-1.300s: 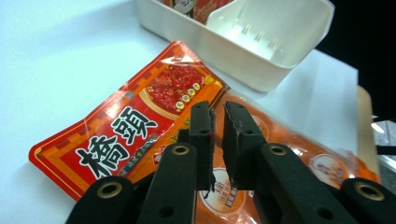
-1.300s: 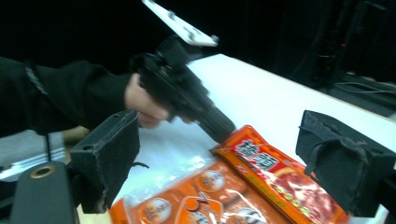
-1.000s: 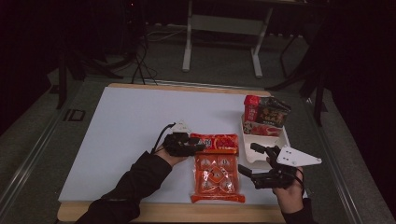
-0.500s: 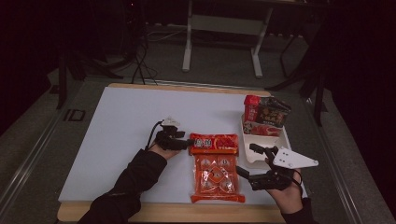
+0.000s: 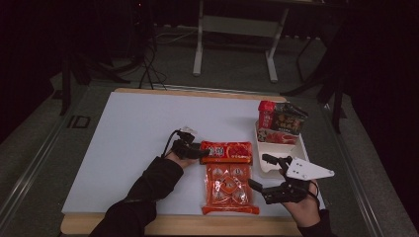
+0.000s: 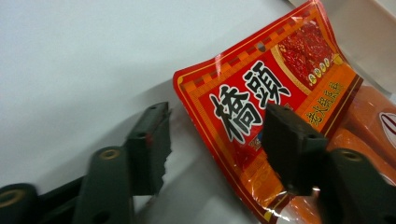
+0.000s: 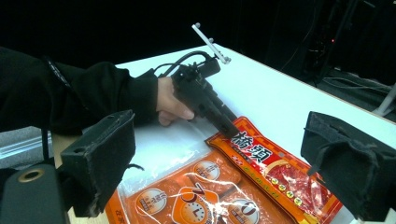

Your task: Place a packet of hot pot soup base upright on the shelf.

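Observation:
A red sauce packet (image 5: 226, 152) with large Chinese characters lies flat on the white table, its lower edge over a bigger orange packet (image 5: 230, 186). My left gripper (image 5: 193, 148) sits low at the red packet's left end. In the left gripper view the red packet (image 6: 280, 79) has its corner between the jaws of the left gripper (image 6: 217, 112): one jaw stands on bare table, the other over the print. The jaws have just been closing and do not press on it. My right gripper (image 5: 263, 173) hovers wide open beside the orange packet (image 7: 187, 196), holding nothing.
A white tray (image 5: 267, 148) at the right holds upright snack packets (image 5: 280, 121). The table's front wooden edge (image 5: 188, 224) runs just below the orange packet. Bare white tabletop (image 5: 138, 128) stretches to the left and far side.
The left gripper drew back left off the red packet, then came back a little toward its end and sank lower. The right gripper and both packets kept their places.

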Motion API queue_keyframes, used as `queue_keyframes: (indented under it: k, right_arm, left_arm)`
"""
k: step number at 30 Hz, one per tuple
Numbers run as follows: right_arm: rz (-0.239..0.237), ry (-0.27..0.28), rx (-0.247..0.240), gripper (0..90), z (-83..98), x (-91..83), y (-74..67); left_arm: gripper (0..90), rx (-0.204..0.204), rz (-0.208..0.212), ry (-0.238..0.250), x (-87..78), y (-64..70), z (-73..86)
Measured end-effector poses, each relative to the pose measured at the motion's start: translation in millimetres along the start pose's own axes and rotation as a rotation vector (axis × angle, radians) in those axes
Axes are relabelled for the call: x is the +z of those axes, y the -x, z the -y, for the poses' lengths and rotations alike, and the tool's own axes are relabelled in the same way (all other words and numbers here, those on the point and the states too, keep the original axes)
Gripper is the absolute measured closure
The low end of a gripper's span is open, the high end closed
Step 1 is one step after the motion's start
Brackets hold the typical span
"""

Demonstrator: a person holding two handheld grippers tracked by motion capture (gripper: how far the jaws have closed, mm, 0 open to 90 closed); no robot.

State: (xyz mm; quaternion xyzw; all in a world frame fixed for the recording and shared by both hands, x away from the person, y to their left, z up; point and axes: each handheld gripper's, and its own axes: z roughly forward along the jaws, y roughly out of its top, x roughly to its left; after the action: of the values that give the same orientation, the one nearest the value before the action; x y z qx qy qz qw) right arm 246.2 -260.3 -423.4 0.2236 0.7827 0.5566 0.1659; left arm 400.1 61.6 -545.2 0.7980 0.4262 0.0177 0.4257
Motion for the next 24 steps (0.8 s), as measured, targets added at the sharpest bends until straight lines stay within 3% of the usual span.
queue_keyframes:
  k: [3, 4, 5, 7, 8, 11, 20, 22, 24]
  right_arm:
    - [-0.003, 0.004, 0.006, 9.9, -0.1, -0.5, 1.0]
    - [-0.002, 0.004, 0.005, 9.9, -0.2, -0.7, 1.1]
    - [-0.006, 0.006, 0.008, 9.9, -0.2, -1.0, 1.5]
    - [-0.005, 0.006, 0.01, 9.9, -0.3, -1.2, 1.7]
    - [-0.006, 0.007, 0.012, 9.9, -0.4, -1.2, 1.7]
    - [-0.007, 0.007, 0.012, 9.9, -0.3, -1.0, 2.0]
    - [-0.01, 0.007, 0.022, 10.0, -0.1, -0.9, 3.3]
    - [-0.01, 0.007, 0.021, 10.0, 0.1, -0.5, 3.3]
    - [-0.01, 0.004, 0.02, 10.1, 0.2, -0.1, 3.2]
  left_arm:
    - [52.0, -0.002, 0.019, -0.003, 2.3, 2.6, 0.0]
    - [55.5, -0.002, 0.048, -0.01, 4.3, 4.6, 0.5]
    - [55.5, 0.011, 0.036, -0.011, 5.0, 7.1, 0.3]
    - [60.2, 0.011, 0.055, -0.022, 7.2, 9.9, 0.2]
    - [61.1, 0.019, 0.041, -0.024, 7.3, 11.3, 0.1]
    - [63.2, 0.003, 0.036, -0.02, 7.6, 12.5, 0.8]
    - [69.4, 0.017, 0.083, -0.049, 12.2, 21.8, 0.1]
    - [79.5, 0.054, 0.089, -0.064, 13.4, 26.0, 0.4]
    - [87.3, 0.094, 0.062, -0.065, 13.4, 31.4, -0.9]
